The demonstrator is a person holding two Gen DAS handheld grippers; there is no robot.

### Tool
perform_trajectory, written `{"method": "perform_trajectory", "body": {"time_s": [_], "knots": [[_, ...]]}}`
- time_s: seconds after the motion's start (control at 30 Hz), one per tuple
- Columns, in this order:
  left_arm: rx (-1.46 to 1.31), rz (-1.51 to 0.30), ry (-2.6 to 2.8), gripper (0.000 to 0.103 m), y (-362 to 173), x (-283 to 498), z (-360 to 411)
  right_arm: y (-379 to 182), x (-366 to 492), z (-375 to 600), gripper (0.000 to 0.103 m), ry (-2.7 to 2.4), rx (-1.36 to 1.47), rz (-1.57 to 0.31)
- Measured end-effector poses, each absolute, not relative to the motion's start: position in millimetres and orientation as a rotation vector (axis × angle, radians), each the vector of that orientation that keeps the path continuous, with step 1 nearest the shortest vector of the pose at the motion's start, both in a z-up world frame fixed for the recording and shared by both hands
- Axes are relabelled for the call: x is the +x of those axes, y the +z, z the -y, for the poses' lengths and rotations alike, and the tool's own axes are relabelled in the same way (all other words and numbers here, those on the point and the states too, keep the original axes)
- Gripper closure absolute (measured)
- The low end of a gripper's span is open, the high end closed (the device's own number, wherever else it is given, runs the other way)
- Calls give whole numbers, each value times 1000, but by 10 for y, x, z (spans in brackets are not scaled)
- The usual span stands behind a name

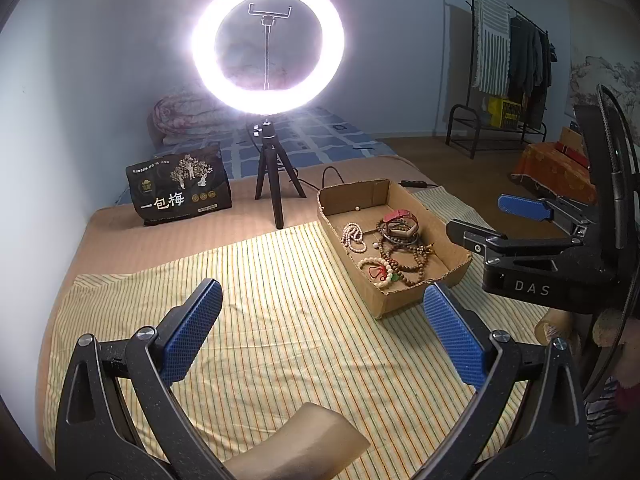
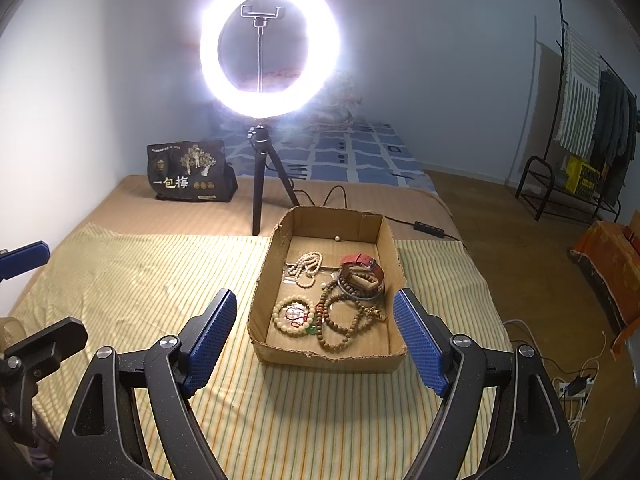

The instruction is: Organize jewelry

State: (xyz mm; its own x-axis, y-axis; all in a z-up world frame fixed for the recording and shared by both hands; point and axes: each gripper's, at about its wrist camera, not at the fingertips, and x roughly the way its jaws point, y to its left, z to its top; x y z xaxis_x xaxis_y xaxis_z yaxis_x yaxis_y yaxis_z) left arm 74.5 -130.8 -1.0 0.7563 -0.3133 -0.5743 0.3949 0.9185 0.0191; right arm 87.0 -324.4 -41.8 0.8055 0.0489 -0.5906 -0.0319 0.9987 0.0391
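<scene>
The striped cloth (image 2: 140, 288) covers most of the bed and lies bare to the left of the box (image 2: 394, 264), giving broad, flat room for laying pieces out; it is soft and wrinkled, so things set on it should stay put. The lamp (image 2: 270, 48) on its tripod stands just behind the box, and its cable trails past the far right corner, so reaches over the back wall look cramped. The box is shallow cardboard with ragged, low walls, probably light enough to slide if a strand drags on it. All the jewelry sits inside, crowded toward the near right. The long brown beads (image 2: 340, 320) are limp and tangled with the bangles (image 2: 362, 280); they should be lifted at a free loop, slowly. The pale bracelet (image 2: 292, 316) lies nearer the left wall, round and easy to pinch across its beads. A loose pearl (image 2: 337, 237) at the back will likely roll. The right gripper (image 2: 316, 336) hovers before the box, jaws wide and empty; the left gripper (image 1: 322, 336) likewise, over bare cloth.
</scene>
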Motion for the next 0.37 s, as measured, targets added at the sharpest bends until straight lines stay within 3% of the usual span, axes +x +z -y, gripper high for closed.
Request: {"method": "perform_trajectory", "body": {"time_s": [0.37], "knots": [[160, -552, -366, 1, 9, 671, 1304, -424, 875, 3240, 23, 47, 25, -638]]}}
